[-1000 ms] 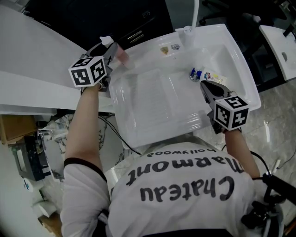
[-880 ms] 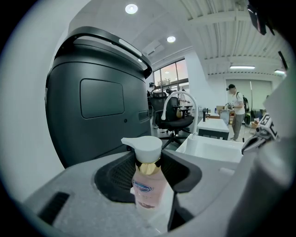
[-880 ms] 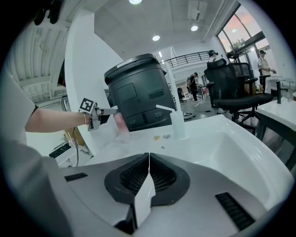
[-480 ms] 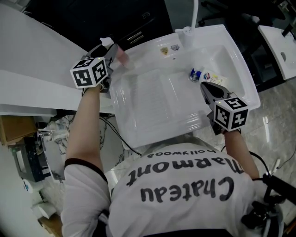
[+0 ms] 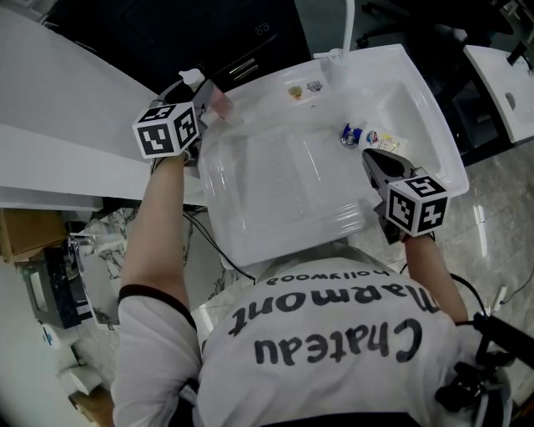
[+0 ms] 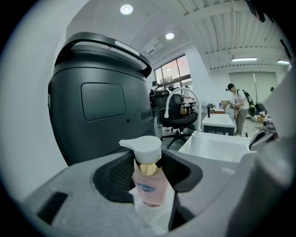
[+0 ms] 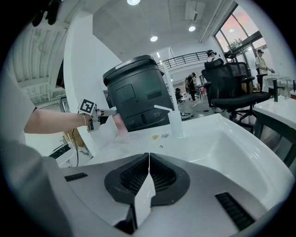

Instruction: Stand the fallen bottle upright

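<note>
Pink pump bottle (image 6: 149,180) upright on far left corner of white sink (image 5: 284,238), standing between the jaws of left gripper (image 5: 206,102). Jaws opening, pads close beside the bottle's sides. Right gripper (image 7: 147,183) at the sink's near right edge, jaws closed together, nothing held.

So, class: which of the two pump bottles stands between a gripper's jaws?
The pink pump bottle, upright between the left gripper's opening jaws. The white pump bottle stands beside the tap, no gripper near.
</note>
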Motion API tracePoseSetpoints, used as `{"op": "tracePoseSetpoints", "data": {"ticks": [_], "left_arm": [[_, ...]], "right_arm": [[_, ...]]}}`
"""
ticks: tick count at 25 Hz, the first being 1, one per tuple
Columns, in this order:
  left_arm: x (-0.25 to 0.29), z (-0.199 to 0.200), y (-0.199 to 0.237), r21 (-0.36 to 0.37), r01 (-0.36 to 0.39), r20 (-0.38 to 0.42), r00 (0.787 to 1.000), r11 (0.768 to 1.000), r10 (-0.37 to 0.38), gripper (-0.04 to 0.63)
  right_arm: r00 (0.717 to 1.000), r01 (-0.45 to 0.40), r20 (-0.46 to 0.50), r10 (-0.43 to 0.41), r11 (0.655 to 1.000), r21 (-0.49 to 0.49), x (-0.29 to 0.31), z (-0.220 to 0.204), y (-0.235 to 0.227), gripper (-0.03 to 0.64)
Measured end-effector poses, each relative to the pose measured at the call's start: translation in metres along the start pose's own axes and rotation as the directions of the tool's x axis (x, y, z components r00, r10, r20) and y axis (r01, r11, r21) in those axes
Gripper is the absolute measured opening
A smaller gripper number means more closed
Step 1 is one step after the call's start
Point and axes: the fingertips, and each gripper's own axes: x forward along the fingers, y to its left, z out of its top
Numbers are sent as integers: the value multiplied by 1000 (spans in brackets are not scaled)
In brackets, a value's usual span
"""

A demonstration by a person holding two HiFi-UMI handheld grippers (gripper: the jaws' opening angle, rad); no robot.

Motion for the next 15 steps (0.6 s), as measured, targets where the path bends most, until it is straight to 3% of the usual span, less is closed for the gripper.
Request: {"op": "tracePoseSetpoints", "data": {"ticks": [15], "left_arm": [[1,1,-2,0,-15,-18,1000,1000,15,190]], "right_arm": [[1000,-6,12,6,1000,2,-6,1,-3,15]]}}
